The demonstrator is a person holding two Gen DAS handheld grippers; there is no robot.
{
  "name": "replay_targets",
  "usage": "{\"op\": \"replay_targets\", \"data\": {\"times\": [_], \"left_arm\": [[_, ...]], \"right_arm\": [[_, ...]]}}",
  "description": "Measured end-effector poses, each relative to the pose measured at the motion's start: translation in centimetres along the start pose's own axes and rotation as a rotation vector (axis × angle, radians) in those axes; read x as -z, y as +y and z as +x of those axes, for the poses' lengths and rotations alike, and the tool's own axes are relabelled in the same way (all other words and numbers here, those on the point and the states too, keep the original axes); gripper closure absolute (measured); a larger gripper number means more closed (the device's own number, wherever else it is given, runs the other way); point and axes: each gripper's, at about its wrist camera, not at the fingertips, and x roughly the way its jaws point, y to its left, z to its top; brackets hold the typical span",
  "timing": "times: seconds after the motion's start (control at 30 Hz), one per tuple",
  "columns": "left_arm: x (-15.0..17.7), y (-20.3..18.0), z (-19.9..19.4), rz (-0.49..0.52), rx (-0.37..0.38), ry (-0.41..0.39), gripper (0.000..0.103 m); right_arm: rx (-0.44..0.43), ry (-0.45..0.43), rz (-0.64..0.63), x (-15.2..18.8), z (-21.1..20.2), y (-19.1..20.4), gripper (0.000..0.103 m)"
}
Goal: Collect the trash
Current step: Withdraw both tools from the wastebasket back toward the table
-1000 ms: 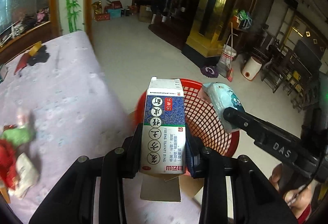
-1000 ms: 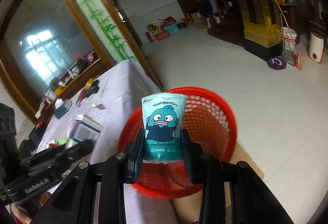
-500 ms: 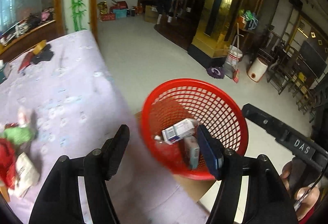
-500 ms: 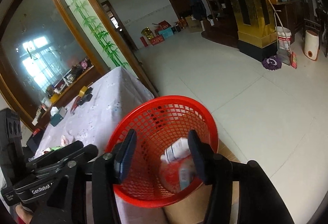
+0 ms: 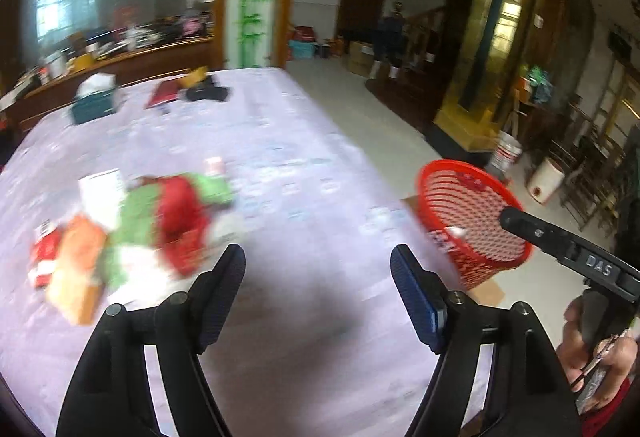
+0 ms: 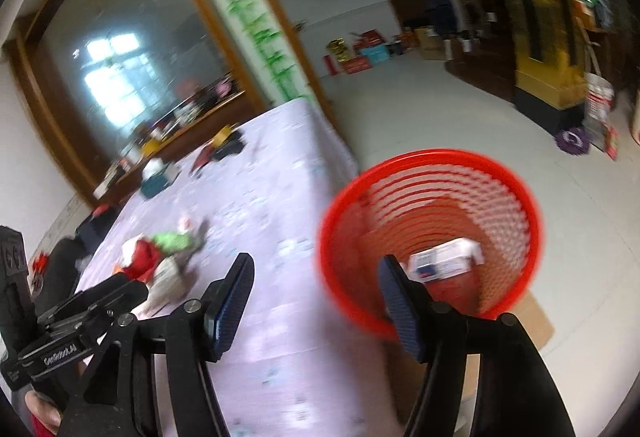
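A red mesh basket [image 6: 500, 177] stands on the floor beside the table and holds a white carton [image 6: 444, 261]; it also shows in the left wrist view [image 5: 452, 173]. A blurred pile of red, green, orange and white trash [image 5: 132, 221] lies on the lilac tablecloth [image 5: 288, 165], ahead and left of my left gripper [image 5: 318, 277], which is open and empty over the cloth. My right gripper [image 6: 316, 285] is open and empty, between the table's edge and the basket. The pile also shows in the right wrist view [image 6: 156, 257].
A teal tissue box [image 5: 94, 105], a red flat item [image 5: 162, 93] and a black item [image 5: 208, 91] lie at the table's far end. Cardboard [image 6: 536, 325] lies under the basket. Tiled floor [image 6: 460, 117] stretches right, with buckets [image 5: 546, 179] by a gold pillar.
Both grippers opened and dropped the carton and the blue packet into the basket. Both have since swung left, the left one onto the table toward the trash pile.
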Motion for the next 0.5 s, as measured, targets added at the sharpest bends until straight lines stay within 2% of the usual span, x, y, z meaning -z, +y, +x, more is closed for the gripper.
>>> {"op": "replay_targets", "data": {"times": [0.17,0.33,0.5], "left_arm": [[1.7,6.5,-2.5,-0.086,-0.071,-0.015,0.029],[3.6,13.2,-4.6,-0.163,-0.214,-0.042,0.022],[3.9,18.2,-4.0,-0.232,-0.299,-0.012,0.019]], "right_arm": [[-0.05,0.056,-0.084,1.4,1.9,4.6,0.031],[-0.076,0.096,-0.146,2.6,3.2,7.7,0.031],[-0.094,0.121,-0.177,3.5,3.9,9.5,0.03]]}}
